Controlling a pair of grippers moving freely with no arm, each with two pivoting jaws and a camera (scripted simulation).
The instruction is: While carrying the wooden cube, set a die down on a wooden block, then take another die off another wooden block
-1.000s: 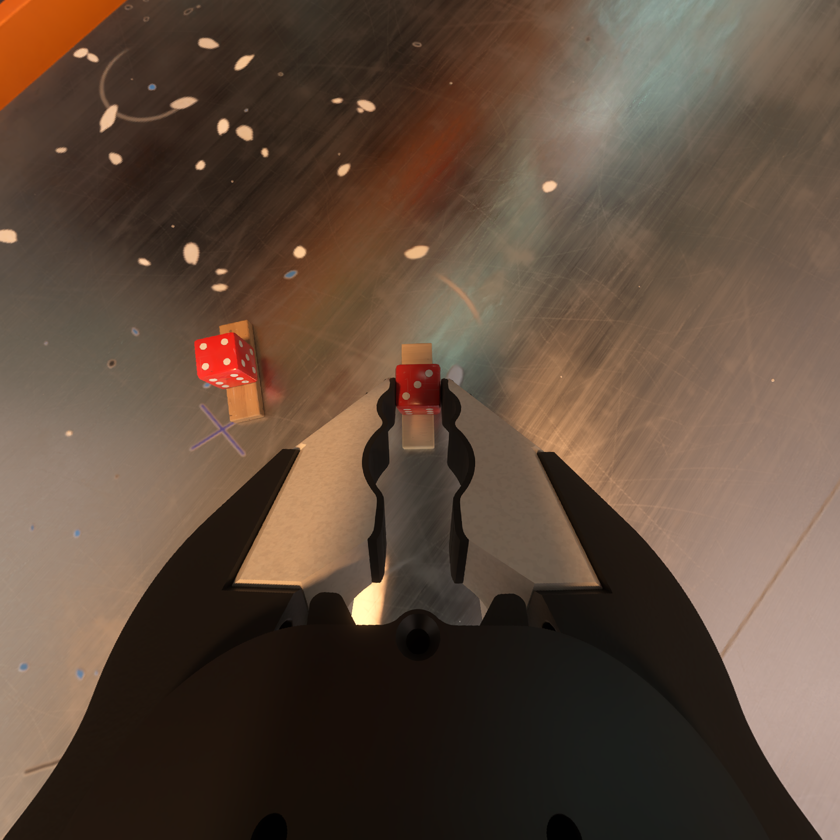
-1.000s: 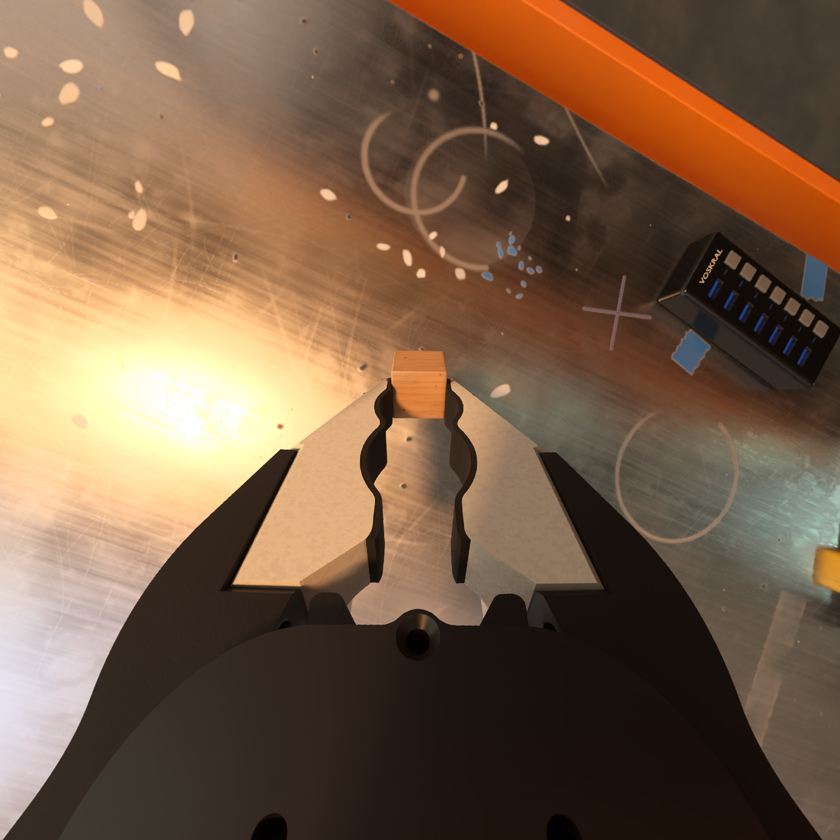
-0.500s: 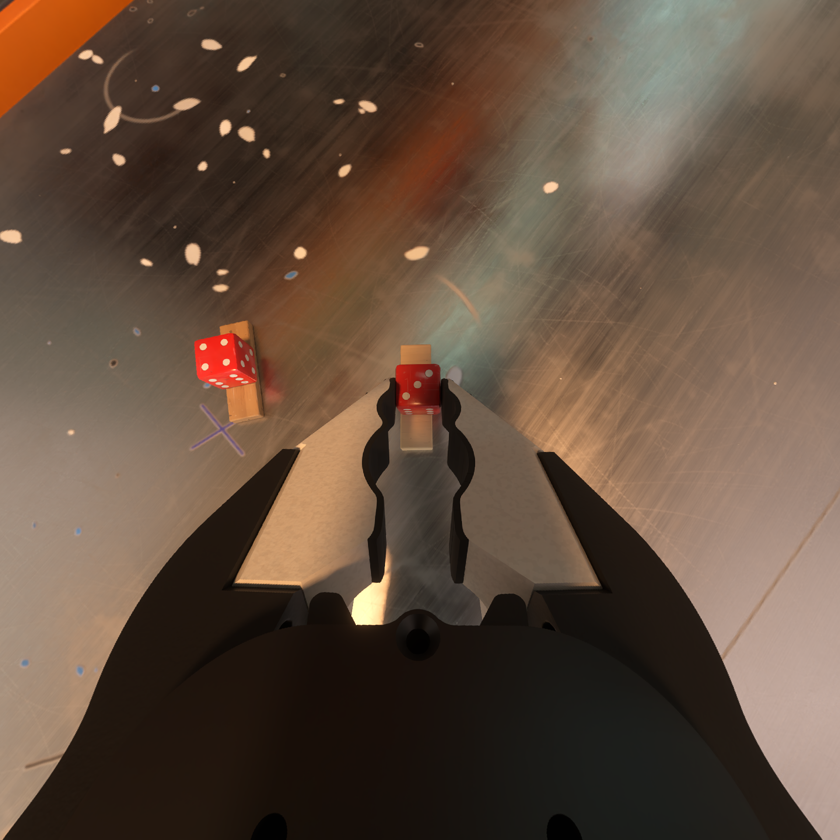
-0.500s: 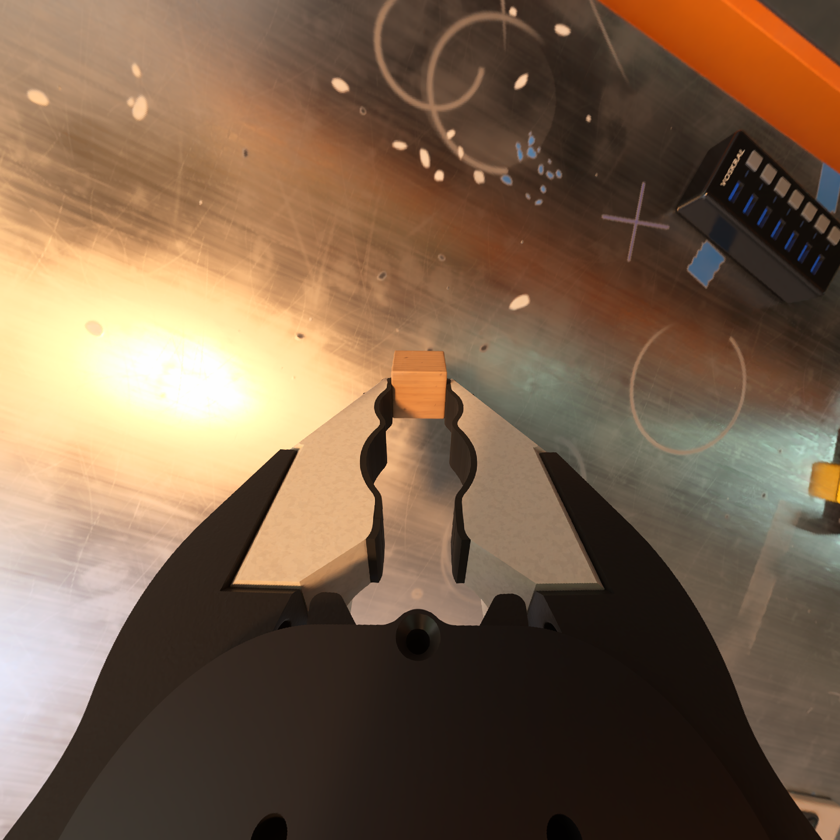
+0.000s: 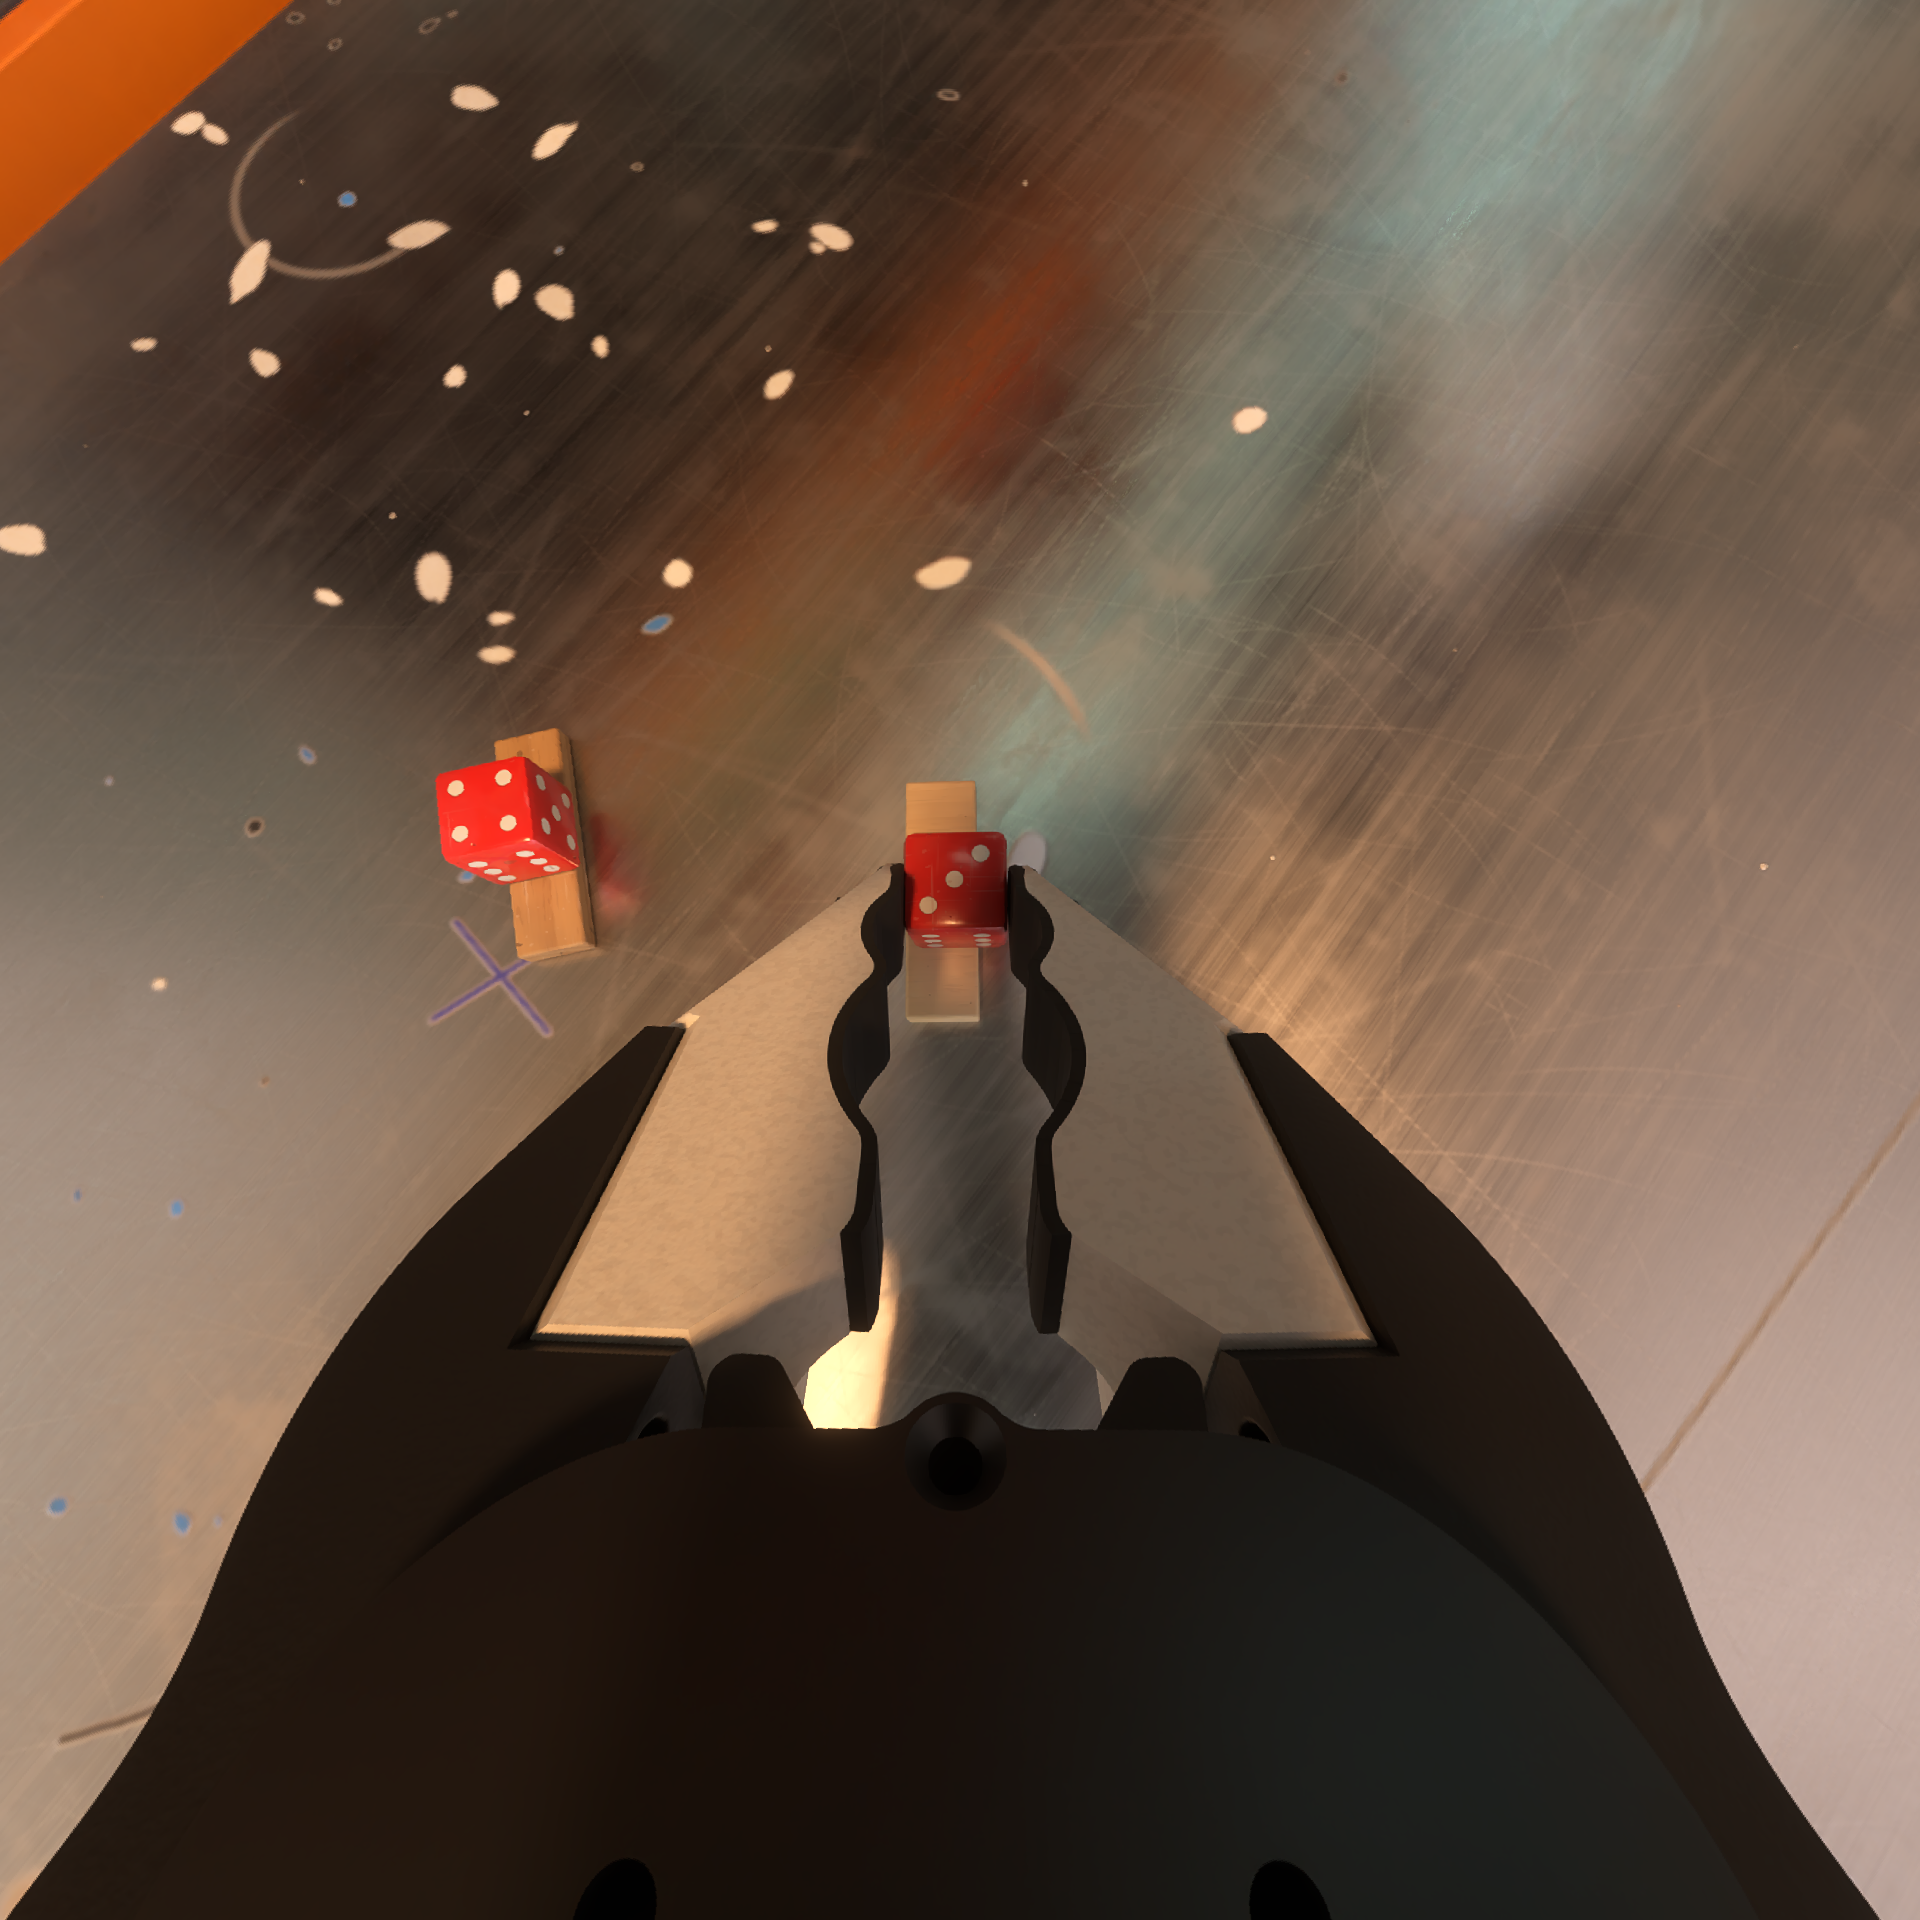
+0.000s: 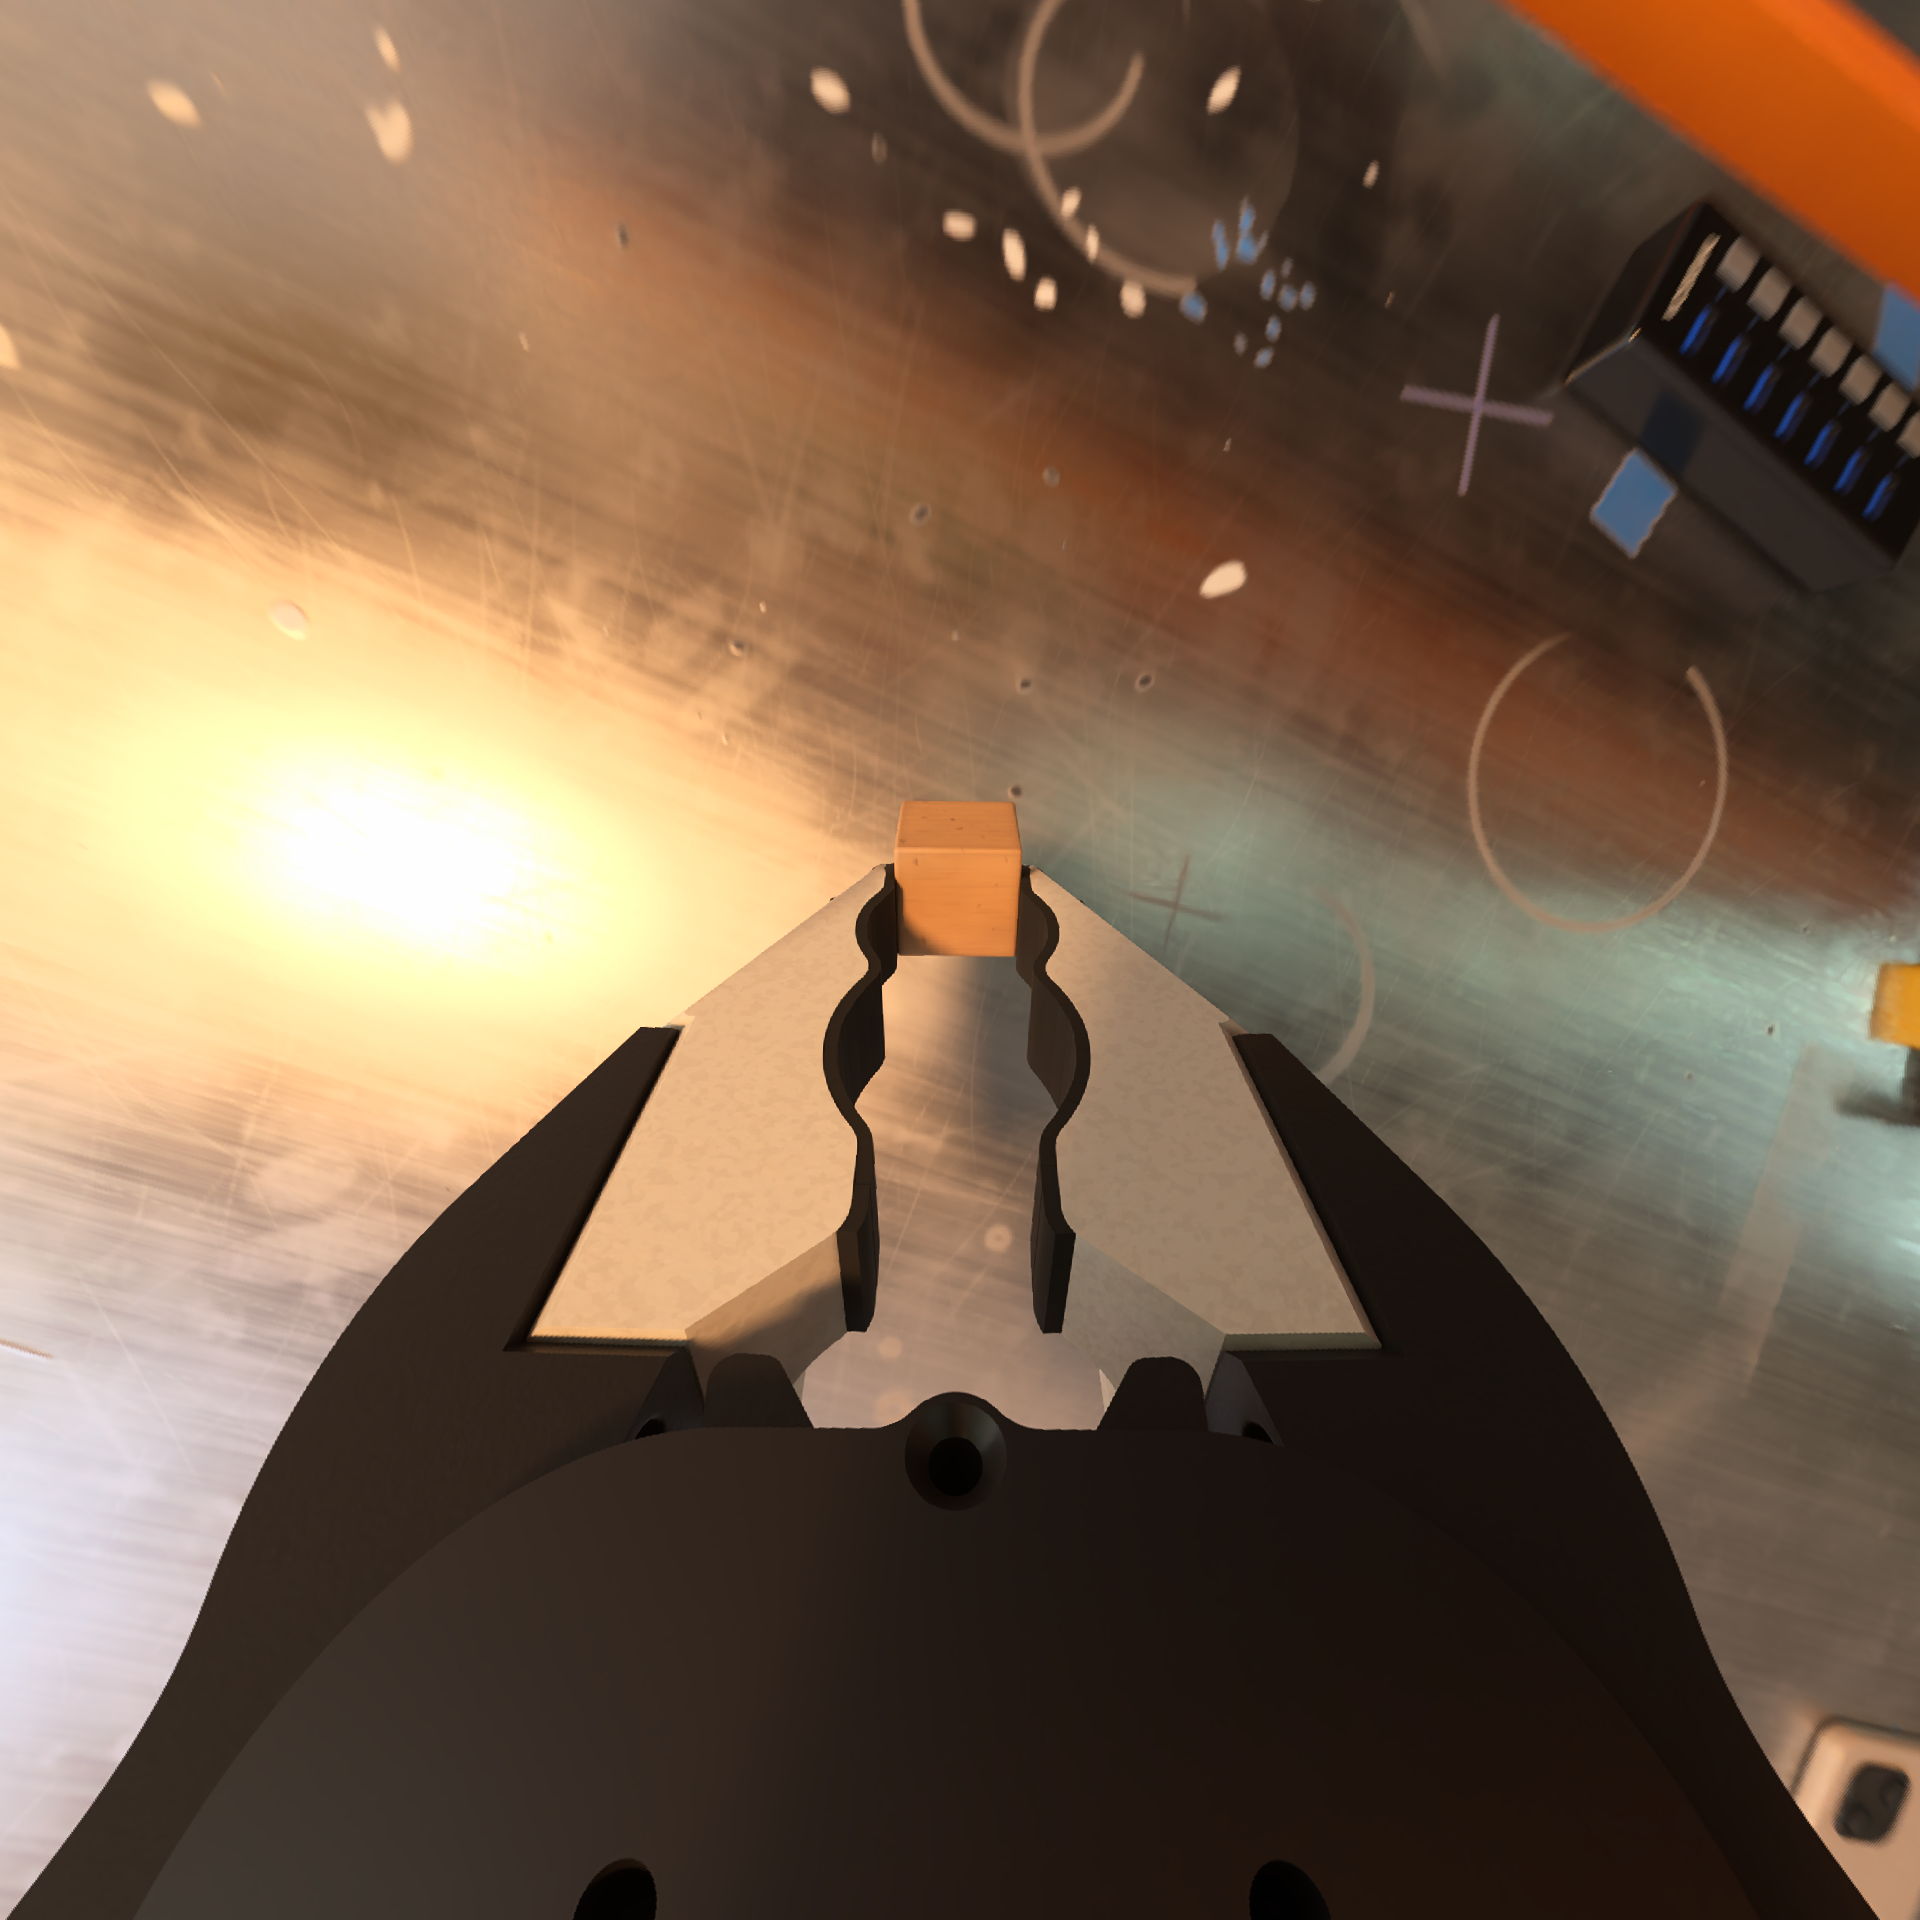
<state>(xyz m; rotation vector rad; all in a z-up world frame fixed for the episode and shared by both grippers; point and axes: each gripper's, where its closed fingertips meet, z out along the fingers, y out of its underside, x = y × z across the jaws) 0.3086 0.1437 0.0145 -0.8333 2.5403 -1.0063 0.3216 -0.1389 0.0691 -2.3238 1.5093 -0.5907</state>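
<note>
Beneath both of your grippers lies a scratched, brushed-metal tabletop [image 5: 1455,727], speckled with pale paint flecks, faint ring marks and a thin purple cross [image 5: 490,979]. An orange bar [image 5: 73,94] edges its far left corner in the left wrist view.

Your left gripper [image 5: 956,894] pinches a small red die with white pips [image 5: 956,883] at its fingertips. Directly under that die lies a pale wooden rectangular block [image 5: 941,982], its long axis running straight away from you along the fingers. You cannot tell whether the die touches the block. Compared with half a second ago, this view is nearly unchanged.

Left of that block, well apart, a second red die with white pips [image 5: 507,819] sits on a second pale wooden block [image 5: 551,904]. This block's long axis also points away from you, leaning slightly left. The die overhangs its left edge. The purple cross lies just beside its near end.

Your right gripper [image 6: 956,894] clamps a small light-brown wooden cube [image 6: 956,883] squarely between its fingertips, above the tabletop. Since the earlier frame, the marks in this view have slid towards you, and a strong glare sits to the cube's left. Far right of the cube, a black multi-port hub with blue sockets [image 6: 1766,416] lies beside the orange bar. A yellow object [image 6: 1896,1003] shows at the right edge. A white power socket [image 6: 1860,1797] appears nearest you, lower right.
</note>
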